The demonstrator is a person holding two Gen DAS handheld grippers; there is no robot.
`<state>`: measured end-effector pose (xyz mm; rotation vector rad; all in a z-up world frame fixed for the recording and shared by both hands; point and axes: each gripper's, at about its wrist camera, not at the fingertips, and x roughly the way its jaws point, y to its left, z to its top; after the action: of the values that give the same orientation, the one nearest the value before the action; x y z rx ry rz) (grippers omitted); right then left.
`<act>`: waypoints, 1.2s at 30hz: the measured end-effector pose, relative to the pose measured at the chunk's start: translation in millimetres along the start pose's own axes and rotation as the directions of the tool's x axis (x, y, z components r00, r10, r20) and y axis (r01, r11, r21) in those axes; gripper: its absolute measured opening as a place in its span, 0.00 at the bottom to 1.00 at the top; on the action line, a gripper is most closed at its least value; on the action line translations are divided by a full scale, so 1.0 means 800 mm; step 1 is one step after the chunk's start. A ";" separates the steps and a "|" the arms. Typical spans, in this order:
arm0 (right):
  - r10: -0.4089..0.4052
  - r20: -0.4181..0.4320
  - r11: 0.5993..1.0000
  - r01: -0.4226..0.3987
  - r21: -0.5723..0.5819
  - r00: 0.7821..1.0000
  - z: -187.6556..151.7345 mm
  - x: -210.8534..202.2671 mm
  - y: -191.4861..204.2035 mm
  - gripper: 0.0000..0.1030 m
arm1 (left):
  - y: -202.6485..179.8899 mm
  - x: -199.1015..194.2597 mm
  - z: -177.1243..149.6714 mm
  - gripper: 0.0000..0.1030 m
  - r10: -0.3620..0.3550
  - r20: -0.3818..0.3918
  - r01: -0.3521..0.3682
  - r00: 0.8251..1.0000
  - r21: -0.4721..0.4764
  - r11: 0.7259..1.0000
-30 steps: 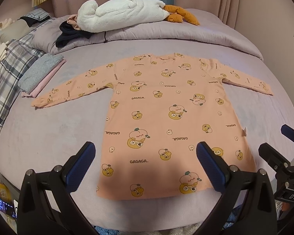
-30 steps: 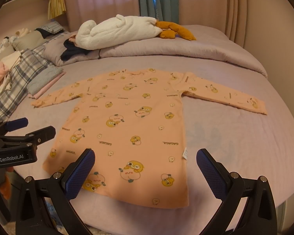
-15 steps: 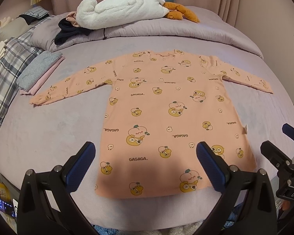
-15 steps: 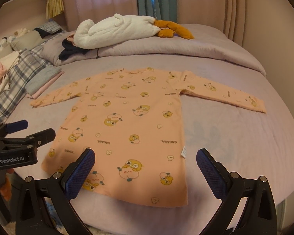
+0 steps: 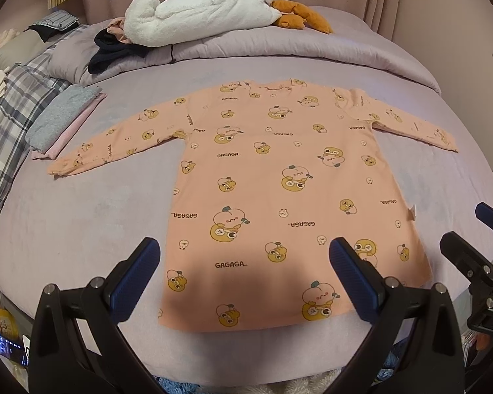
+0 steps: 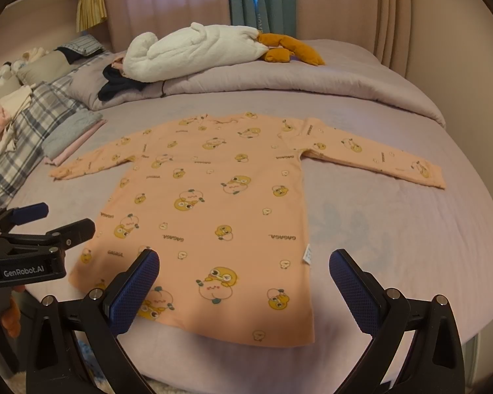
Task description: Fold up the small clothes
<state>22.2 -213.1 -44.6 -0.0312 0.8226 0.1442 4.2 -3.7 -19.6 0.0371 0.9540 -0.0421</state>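
Left tool (image 5: 243,257): spread wide, holding nothing, hovering above the hem's left part.
Left sleeve (image 5: 115,144): stretched out flat toward the folded grey and pink stack (image 5: 62,120); a loose pinch could drag it askew.
Peach top (image 5: 279,177): flat on the bed (image 5: 65,216), neckline pointing away toward the duvet, hem nearest; long axis runs near to far.
Risk: thin fabric may bunch, or the sheet be nipped with it, spoiling the fold.
Right tool (image 6: 243,262): released, empty, over the hem's right part.
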 end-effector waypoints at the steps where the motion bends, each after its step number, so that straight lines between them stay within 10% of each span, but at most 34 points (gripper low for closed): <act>1: -0.001 0.000 1.000 0.001 0.001 1.000 0.000 0.000 0.000 0.99 | 0.000 0.000 0.000 1.00 0.000 0.000 0.000 1.000 0.002 1.000; 36: 0.002 -0.002 1.000 -0.002 0.005 1.000 -0.001 0.000 -0.003 0.99 | -0.005 0.004 -0.003 1.00 -0.001 -0.015 0.001 1.000 0.013 1.000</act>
<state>21.9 -215.7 -45.0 -0.0257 0.8251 0.1434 3.6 -7.5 -23.3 0.0488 0.9690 -0.0486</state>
